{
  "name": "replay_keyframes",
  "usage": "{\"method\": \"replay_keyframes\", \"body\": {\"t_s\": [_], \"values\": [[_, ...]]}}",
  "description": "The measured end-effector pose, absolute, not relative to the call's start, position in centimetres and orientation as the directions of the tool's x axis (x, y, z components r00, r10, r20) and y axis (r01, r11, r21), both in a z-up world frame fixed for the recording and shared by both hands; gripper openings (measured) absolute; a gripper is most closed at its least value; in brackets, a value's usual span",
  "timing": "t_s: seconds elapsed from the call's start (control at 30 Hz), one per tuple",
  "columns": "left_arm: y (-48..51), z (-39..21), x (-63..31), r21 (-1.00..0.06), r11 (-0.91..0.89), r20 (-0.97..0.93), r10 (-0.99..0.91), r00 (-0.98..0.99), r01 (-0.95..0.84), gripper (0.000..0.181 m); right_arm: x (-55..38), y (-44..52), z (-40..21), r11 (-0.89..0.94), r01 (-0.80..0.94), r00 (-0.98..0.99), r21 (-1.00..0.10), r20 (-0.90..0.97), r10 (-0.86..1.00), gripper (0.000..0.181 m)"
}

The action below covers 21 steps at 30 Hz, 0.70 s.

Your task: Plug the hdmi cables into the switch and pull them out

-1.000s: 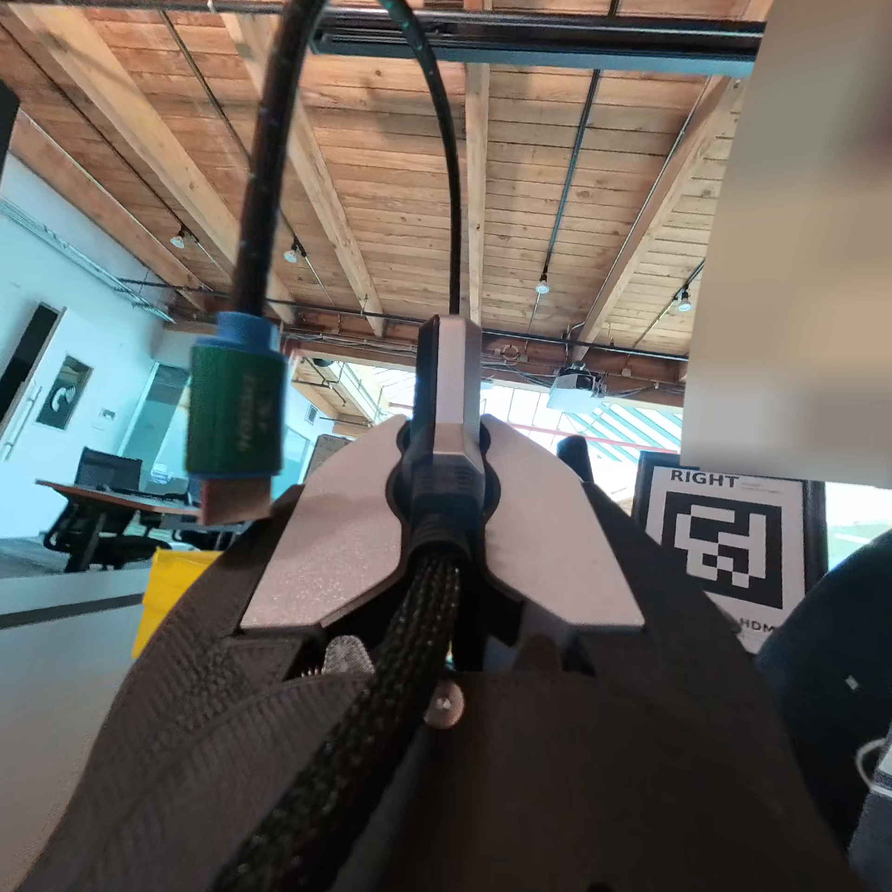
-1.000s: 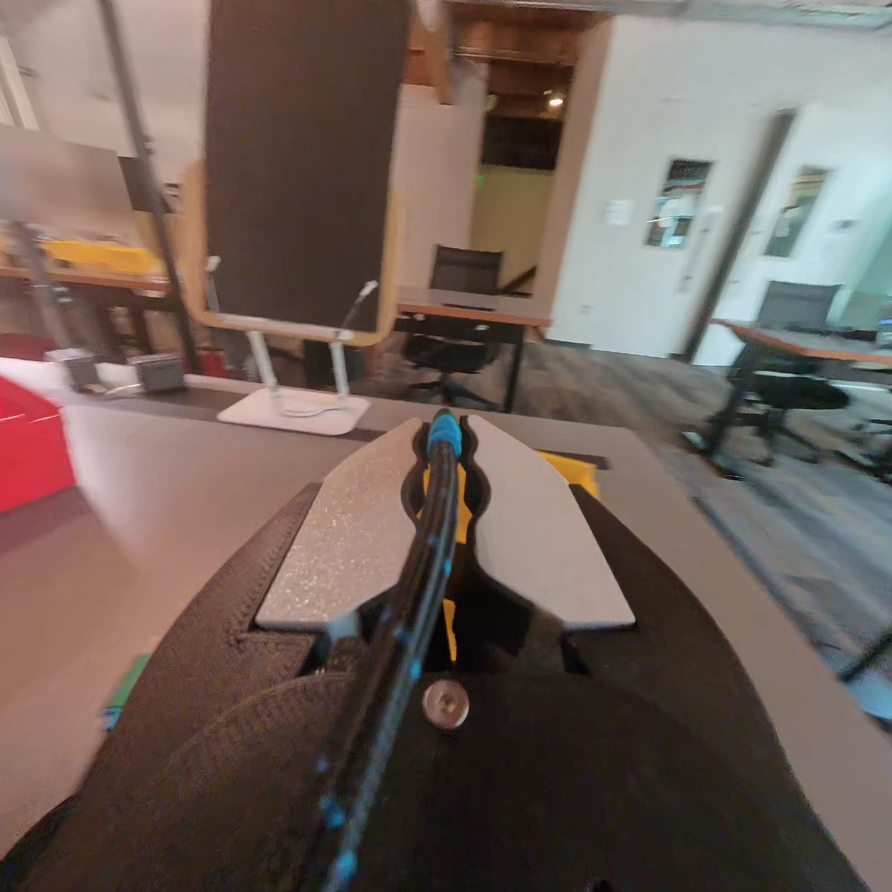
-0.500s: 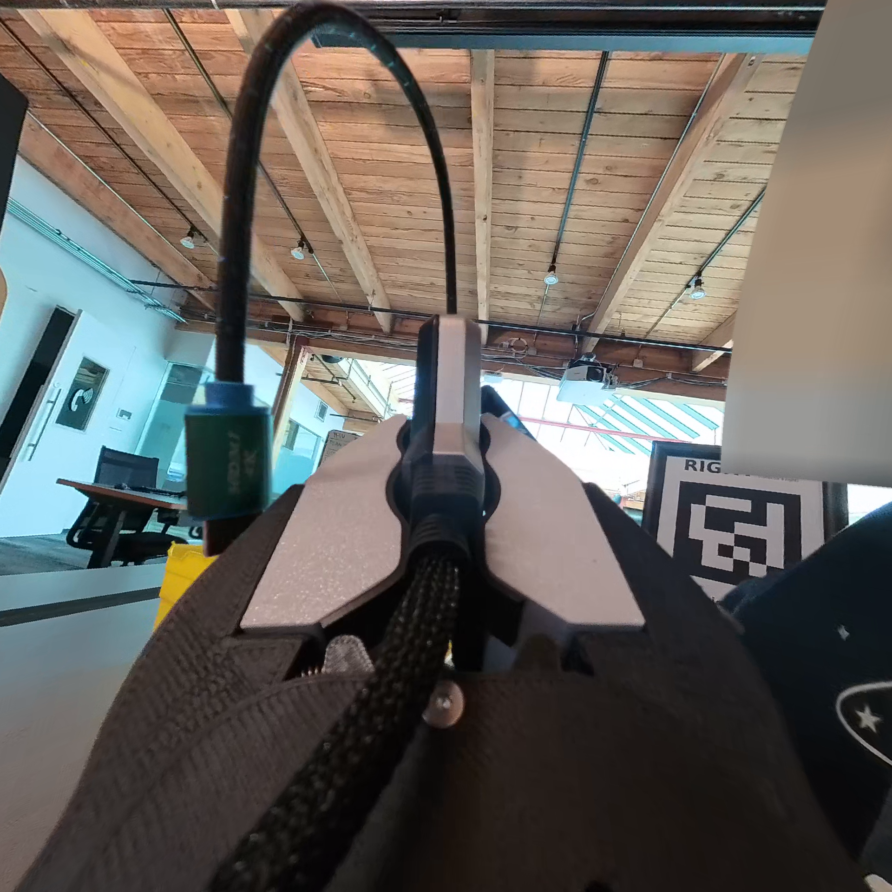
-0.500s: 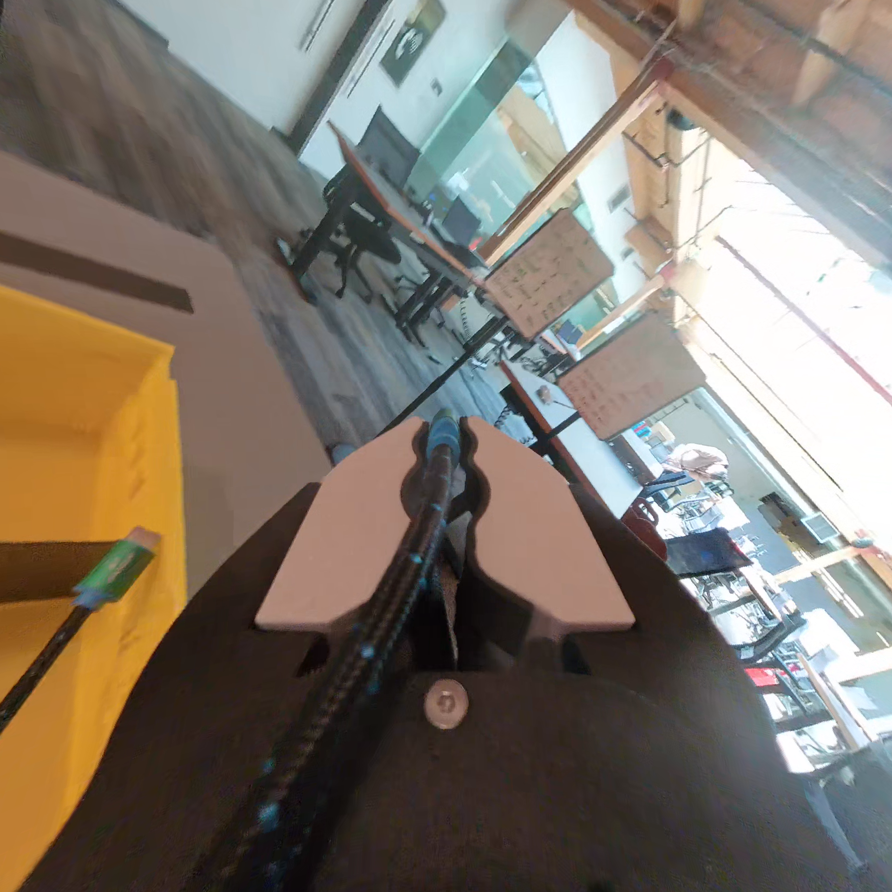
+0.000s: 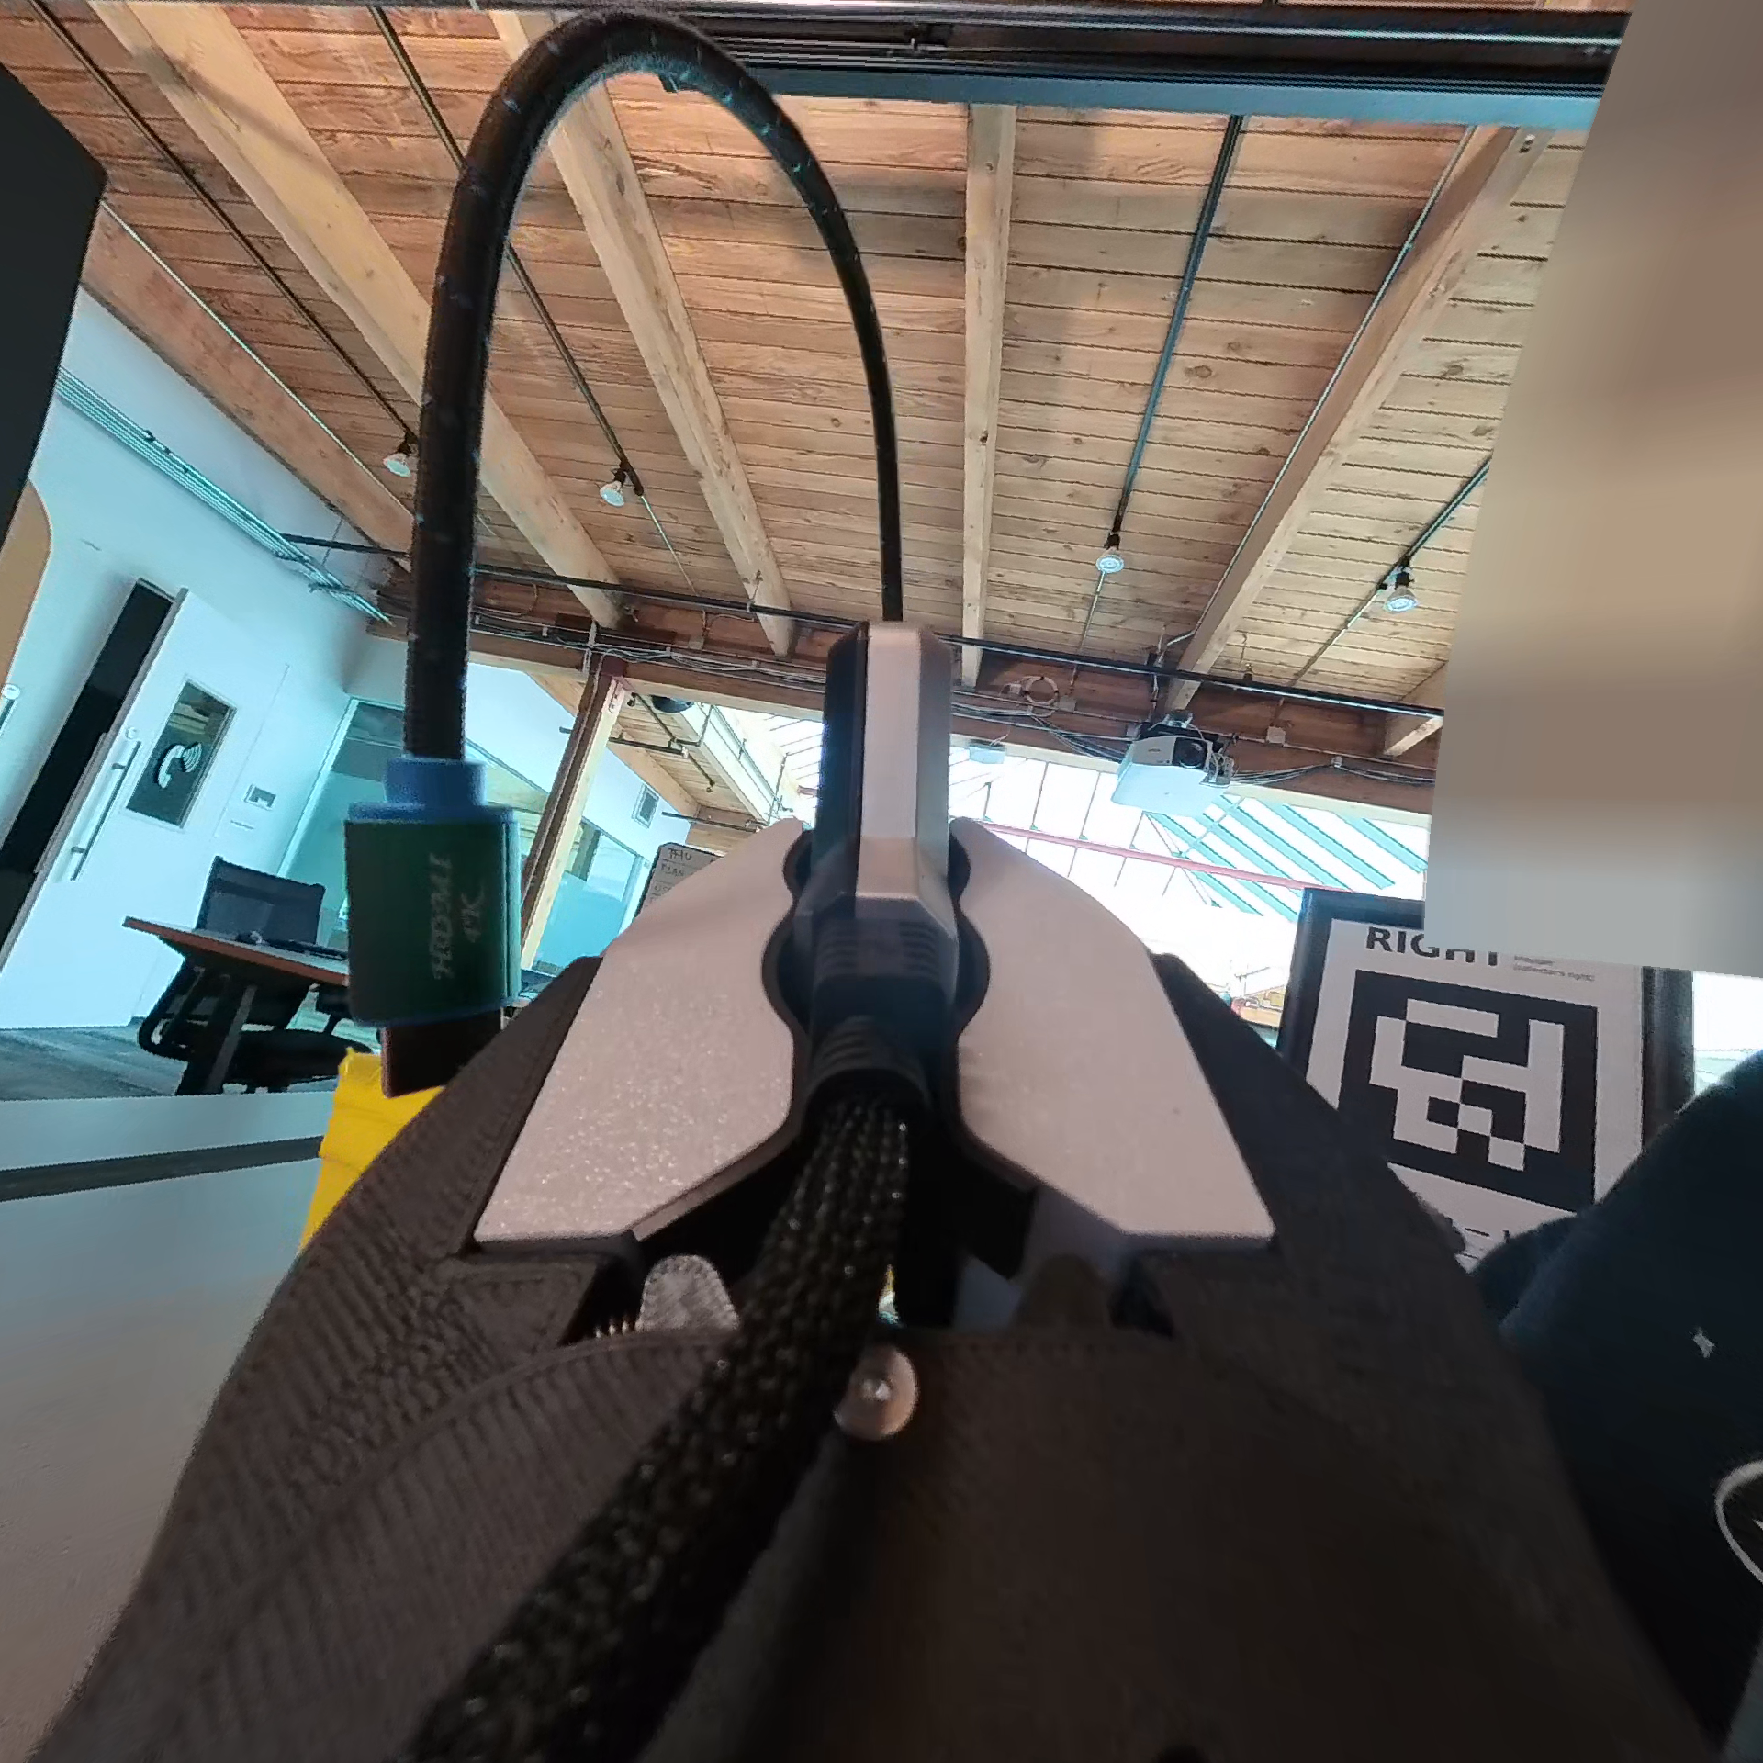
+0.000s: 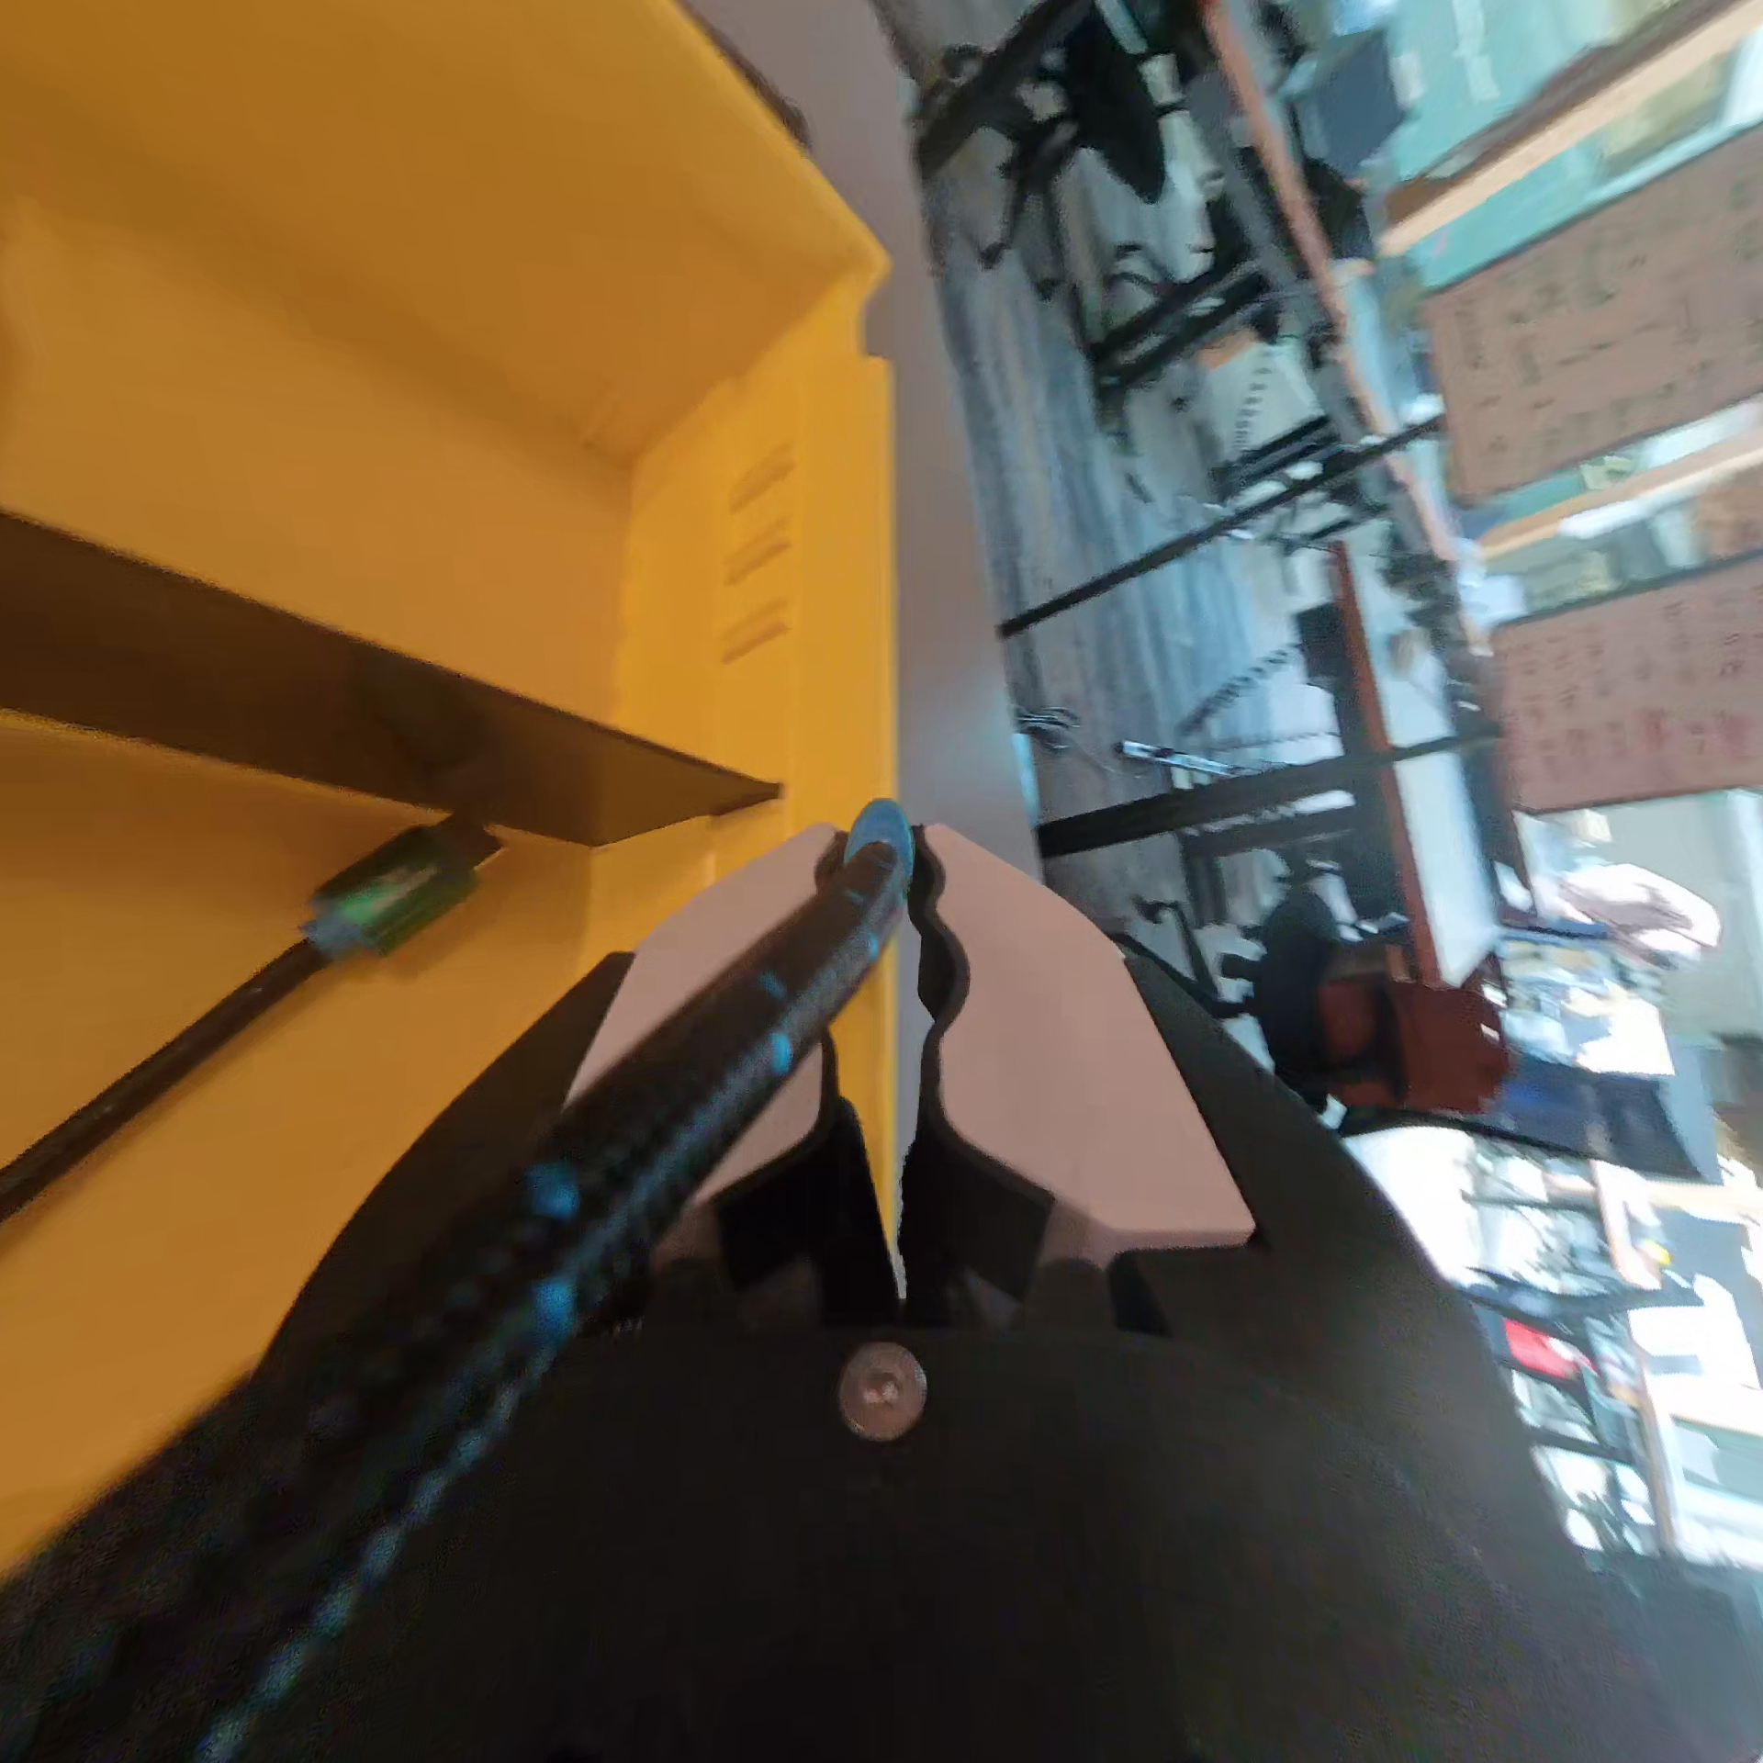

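Left gripper (image 5: 878, 916) clamps silver switch (image 5: 897, 763); right gripper (image 6: 906, 859) pinches braided cable (image 6: 763, 1011); green plug (image 5: 429, 916) bears lettering.

Showing a plank ceiling (image 5: 1049, 362) on timber beams, hung with small spotlights (image 5: 1107, 561). Letting daylight through wide windows (image 5: 1192, 840). Standing by the white wall (image 5: 191, 572): a wooden desk (image 5: 248, 954) and black chair (image 5: 258, 916).

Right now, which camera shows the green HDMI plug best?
The left wrist view: the green HDMI plug hangs close and sharp beside the left gripper, its metal tip pointing down, cable arching overhead. The right wrist view shows a green plug small and blurred, against the yellow bin; whether it is the same one is unclear.
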State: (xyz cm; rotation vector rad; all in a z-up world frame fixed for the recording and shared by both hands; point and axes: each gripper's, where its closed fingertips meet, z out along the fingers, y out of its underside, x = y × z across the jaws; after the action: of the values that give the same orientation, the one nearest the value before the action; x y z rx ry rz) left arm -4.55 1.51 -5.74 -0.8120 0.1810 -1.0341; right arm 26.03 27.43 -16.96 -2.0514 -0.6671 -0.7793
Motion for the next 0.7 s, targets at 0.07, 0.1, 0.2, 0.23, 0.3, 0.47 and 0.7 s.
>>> {"method": "replay_keyframes", "body": {"t_s": [0.07,0.1,0.2,0.23,0.3,0.47,0.7], "values": [[1.6,-5.8,-4.5,-0.674,0.251,0.234,-0.820,0.523,0.695,0.023,24.9,26.9,-18.0,-0.527,0.690,0.688,-0.497,0.678,0.261,0.012],[1.6,-5.8,-4.5,-0.675,0.250,0.235,-0.819,0.523,0.694,0.023,24.6,26.5,-18.3,-0.535,0.689,0.692,-0.489,0.663,0.285,0.013],[1.6,-5.8,-4.6,-0.677,0.252,0.233,-0.817,0.527,0.692,0.023,23.2,24.3,-20.6,-0.594,0.658,0.747,-0.463,0.496,0.442,0.038],[1.6,-5.8,-4.6,-0.675,0.250,0.235,-0.818,0.524,0.694,0.023,22.4,23.0,-21.6,-0.627,0.644,0.765,-0.439,0.393,0.511,0.051],[1.7,-5.9,-4.6,-0.674,0.243,0.242,-0.820,0.519,0.697,0.023,21.5,21.1,-22.6,-0.652,0.648,0.759,-0.394,0.259,0.597,0.074],[1.8,-6.0,-4.6,-0.677,0.243,0.246,-0.816,0.524,0.695,0.023,21.1,20.5,-20.6,-0.582,0.650,0.748,-0.489,0.276,0.603,0.077],[1.9,-6.1,-4.5,-0.680,0.241,0.249,-0.812,0.527,0.693,0.023,19.0,19.0,-14.6,-0.402,0.535,0.782,-0.743,0.255,0.569,0.064]]}}
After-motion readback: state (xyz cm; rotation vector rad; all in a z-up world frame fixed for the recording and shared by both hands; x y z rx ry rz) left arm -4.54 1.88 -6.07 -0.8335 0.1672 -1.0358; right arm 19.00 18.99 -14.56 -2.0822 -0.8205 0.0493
